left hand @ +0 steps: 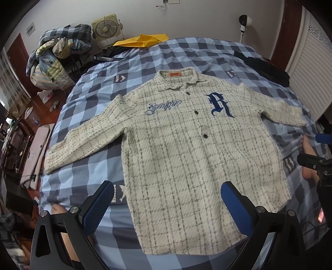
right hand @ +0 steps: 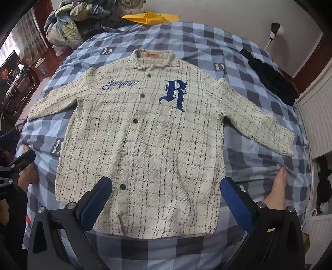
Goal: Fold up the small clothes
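Note:
A cream checked shirt (left hand: 182, 149) (right hand: 149, 145) with a blue letter R and dark buttons lies flat, front up, on the blue checked bedspread (left hand: 149, 60) (right hand: 207, 41). Both sleeves are spread out sideways and the collar points away from me. My left gripper (left hand: 168, 195) hovers open above the shirt's hem, nothing between its blue pads. My right gripper (right hand: 166, 191) also hangs open over the hem. In the left wrist view, part of the right gripper's black frame (left hand: 317, 164) shows at the right edge.
A yellow bag (left hand: 143, 39) (right hand: 149, 17) lies at the bed's far end and a dark garment (left hand: 263, 66) (right hand: 271, 79) at the far right. A heap of bedding (left hand: 58, 52) stands far left. Bare feet (right hand: 278, 189) (left hand: 309, 147) rest on the bed near the shirt's right side.

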A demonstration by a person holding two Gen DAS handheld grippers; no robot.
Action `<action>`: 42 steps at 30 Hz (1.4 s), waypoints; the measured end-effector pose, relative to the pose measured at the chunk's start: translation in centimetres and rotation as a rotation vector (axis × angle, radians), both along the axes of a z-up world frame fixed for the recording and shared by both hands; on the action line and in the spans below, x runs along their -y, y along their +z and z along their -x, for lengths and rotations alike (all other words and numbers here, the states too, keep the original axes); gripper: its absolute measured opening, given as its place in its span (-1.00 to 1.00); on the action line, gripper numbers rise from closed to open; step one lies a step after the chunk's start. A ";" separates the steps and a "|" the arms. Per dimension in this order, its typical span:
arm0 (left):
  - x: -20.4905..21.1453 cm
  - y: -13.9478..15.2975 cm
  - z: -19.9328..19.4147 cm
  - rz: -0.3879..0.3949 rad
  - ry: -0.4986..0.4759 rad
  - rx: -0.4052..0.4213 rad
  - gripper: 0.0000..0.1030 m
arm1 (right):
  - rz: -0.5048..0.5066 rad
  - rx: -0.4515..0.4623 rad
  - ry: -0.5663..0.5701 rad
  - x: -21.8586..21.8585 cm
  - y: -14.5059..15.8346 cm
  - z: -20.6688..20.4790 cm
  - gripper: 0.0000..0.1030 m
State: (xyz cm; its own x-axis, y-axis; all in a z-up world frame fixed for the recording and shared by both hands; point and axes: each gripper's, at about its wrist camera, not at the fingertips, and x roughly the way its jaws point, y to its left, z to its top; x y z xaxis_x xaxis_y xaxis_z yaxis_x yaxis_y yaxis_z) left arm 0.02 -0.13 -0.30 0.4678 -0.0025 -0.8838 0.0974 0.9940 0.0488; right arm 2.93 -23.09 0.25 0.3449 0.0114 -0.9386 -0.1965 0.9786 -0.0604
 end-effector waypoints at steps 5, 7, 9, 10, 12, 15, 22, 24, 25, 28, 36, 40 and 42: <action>-0.4 -0.3 -0.2 -0.002 0.006 -0.006 1.00 | 0.024 -0.002 0.024 -0.3 -0.4 0.0 0.98; -0.8 -0.5 -0.4 0.003 0.019 -0.009 1.00 | 0.024 -0.017 0.029 -0.4 -0.6 -0.1 0.98; -1.3 -0.6 -0.6 -0.006 0.033 -0.007 1.00 | 0.018 -0.038 0.032 -0.4 -0.7 -0.2 0.98; -1.6 -0.6 -0.7 -0.007 0.037 -0.005 1.00 | 0.014 -0.045 0.035 -0.4 -0.8 -0.2 0.98; -2.3 -0.7 -1.1 -0.009 0.054 -0.001 1.00 | 0.009 -0.048 0.043 -0.5 -0.8 -0.1 0.98; -4.0 -1.0 -2.1 0.001 0.096 -0.020 1.00 | 0.006 -0.047 0.049 -0.6 -0.5 -0.2 0.98; -12.1 -3.5 -6.3 -0.016 0.243 -0.092 1.00 | -0.050 -0.052 0.033 -0.3 -0.1 -0.7 0.98; -16.0 -4.2 -8.0 -0.008 0.320 -0.106 1.00 | -0.044 -0.060 0.039 -0.5 -0.5 -0.9 0.98; -17.9 -4.5 -8.7 -0.006 0.359 -0.113 1.00 | -0.038 -0.065 0.042 -0.5 -0.7 -0.9 0.98; -24.5 -5.9 -10.8 -0.001 0.511 -0.146 1.00 | -0.023 -0.081 0.049 -0.4 -1.2 -1.0 0.98; -38.3 -8.4 -11.5 0.061 0.777 -0.146 0.99 | -0.031 -0.104 0.041 -0.1 -1.7 -2.2 0.98; -42.3 -9.5 -11.3 -0.026 0.770 -0.121 0.99 | -0.023 -0.085 0.042 0.0 -1.7 -2.8 0.98; -44.5 -11.0 -11.0 -0.006 0.797 -0.138 0.99 | -0.006 -0.076 0.046 -0.1 -2.0 -3.1 0.98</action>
State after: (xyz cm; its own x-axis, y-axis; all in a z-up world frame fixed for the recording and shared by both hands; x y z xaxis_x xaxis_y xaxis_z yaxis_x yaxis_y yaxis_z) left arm 11.04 44.40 -11.33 0.2134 0.2907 -0.9327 -0.6345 0.7672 0.0939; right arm 6.01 -23.02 -1.70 0.2717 0.0311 -0.9619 -0.2447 0.9689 -0.0378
